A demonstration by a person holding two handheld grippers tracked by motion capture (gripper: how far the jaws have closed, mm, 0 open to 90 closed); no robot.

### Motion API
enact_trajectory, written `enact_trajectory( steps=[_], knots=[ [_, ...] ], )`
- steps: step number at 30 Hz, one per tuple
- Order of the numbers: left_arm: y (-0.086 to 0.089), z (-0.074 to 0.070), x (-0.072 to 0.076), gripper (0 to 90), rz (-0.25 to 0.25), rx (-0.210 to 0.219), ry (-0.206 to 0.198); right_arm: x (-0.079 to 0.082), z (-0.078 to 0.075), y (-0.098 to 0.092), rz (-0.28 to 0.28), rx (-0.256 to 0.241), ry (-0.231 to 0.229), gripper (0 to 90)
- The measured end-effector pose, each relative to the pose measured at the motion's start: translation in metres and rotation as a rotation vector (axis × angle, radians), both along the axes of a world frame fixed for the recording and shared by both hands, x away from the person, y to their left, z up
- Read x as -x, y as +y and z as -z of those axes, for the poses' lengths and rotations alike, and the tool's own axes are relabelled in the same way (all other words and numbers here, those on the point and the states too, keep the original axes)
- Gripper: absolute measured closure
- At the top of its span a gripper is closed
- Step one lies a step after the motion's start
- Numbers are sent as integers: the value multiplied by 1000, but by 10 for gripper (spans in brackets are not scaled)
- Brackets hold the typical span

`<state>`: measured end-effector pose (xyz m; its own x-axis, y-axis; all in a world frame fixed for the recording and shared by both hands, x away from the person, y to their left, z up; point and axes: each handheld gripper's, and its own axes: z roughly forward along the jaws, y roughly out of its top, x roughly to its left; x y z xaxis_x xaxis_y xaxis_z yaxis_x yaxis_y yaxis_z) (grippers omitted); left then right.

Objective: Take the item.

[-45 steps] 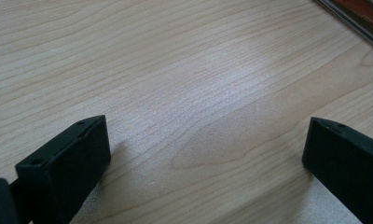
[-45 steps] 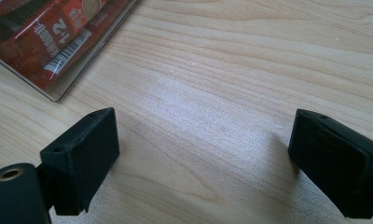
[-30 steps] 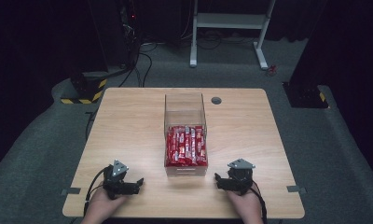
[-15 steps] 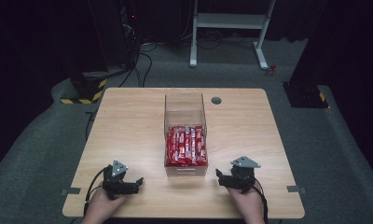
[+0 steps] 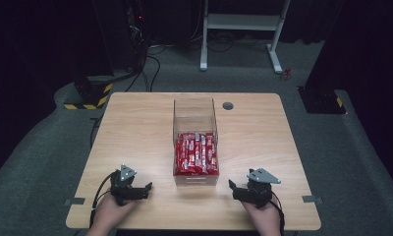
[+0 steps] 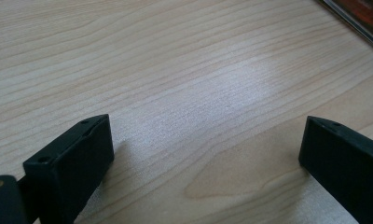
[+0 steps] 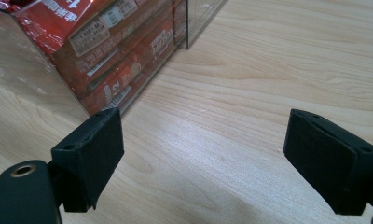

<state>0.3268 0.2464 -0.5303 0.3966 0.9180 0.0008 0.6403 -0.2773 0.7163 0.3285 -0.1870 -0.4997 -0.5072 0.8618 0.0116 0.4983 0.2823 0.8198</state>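
Observation:
A clear plastic box (image 5: 193, 102) stands in the middle of the wooden table (image 5: 135, 128), its near half packed with red snack packets (image 5: 196, 153). My left gripper (image 5: 146, 189) rests near the front left edge, open, jaws pointing right toward the box. In the left gripper view its jaws (image 6: 208, 154) stand wide apart over bare wood. My right gripper (image 5: 232, 189) sits front right, open, jaws pointing left at the box. The right gripper view has the open gripper (image 7: 203, 154) just short of the box corner (image 7: 31, 79), with red packets (image 7: 114, 42) behind the wall.
A round cable hole (image 5: 228, 105) lies in the table beyond the box. Bits of tape (image 5: 74, 201) mark the front edges. Dark floor, a white stand (image 5: 238, 22) and black equipment with yellow-black striping (image 5: 89, 96) lie beyond the table.
My right gripper has shifted slightly to the right along the front of the table. The left gripper has hardly moved.

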Motion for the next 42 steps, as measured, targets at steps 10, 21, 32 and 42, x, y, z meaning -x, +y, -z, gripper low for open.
enact_trajectory(
  steps=[10, 21, 32, 42],
  knots=[
    [1, 0, 1, 42, -2, -5, -4, 3, -10, 0, -1, -10, -44, 114],
    [1, 0, 3, 48, -12, 0, -1, 0, -26, 6, -38, -44, -100, 113],
    [1, 0, 3, 35, -26, -3, 3, -3, -37, 2, -27, -53, -111, 111],
    [1, 0, 3, 27, -30, -9, 4, -8, -50, 16, -64, -71, -98, 124]
  ],
)
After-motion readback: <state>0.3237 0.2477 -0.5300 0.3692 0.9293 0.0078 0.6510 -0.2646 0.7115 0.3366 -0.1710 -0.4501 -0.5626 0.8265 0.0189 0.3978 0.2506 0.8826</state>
